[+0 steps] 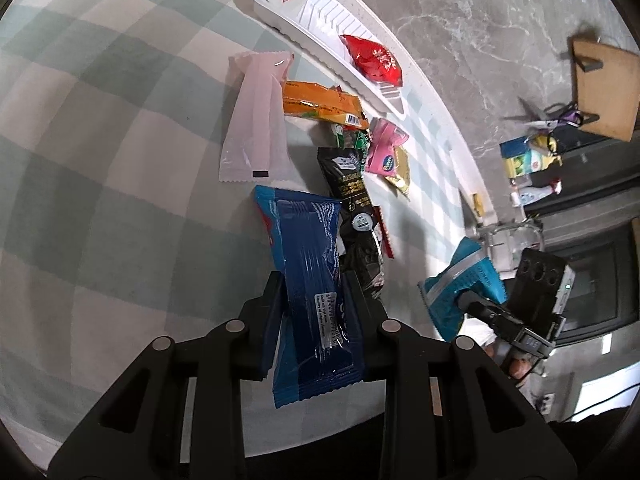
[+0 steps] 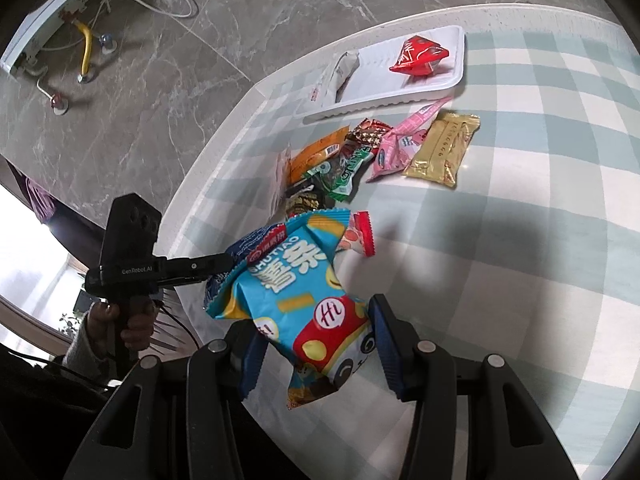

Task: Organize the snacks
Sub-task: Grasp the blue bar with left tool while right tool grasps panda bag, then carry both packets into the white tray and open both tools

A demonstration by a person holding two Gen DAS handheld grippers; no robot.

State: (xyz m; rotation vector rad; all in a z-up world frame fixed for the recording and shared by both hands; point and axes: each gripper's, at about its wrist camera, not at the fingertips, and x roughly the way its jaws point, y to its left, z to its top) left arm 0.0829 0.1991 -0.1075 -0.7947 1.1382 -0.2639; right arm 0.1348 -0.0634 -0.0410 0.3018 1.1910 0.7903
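My left gripper is shut on a dark blue snack packet and holds it above the checked tablecloth. My right gripper is shut on a light blue chips bag with a red car print; that bag also shows in the left wrist view. A white tray near the table edge holds a red packet and a white packet. A pile of loose snacks lies beside the tray: pale pink packet, orange packet, black packet, pink packet, gold packet.
The round table edge runs close to the tray; a marble floor lies beyond. A wooden stool and floor clutter stand off the table. The other hand-held gripper shows at left.
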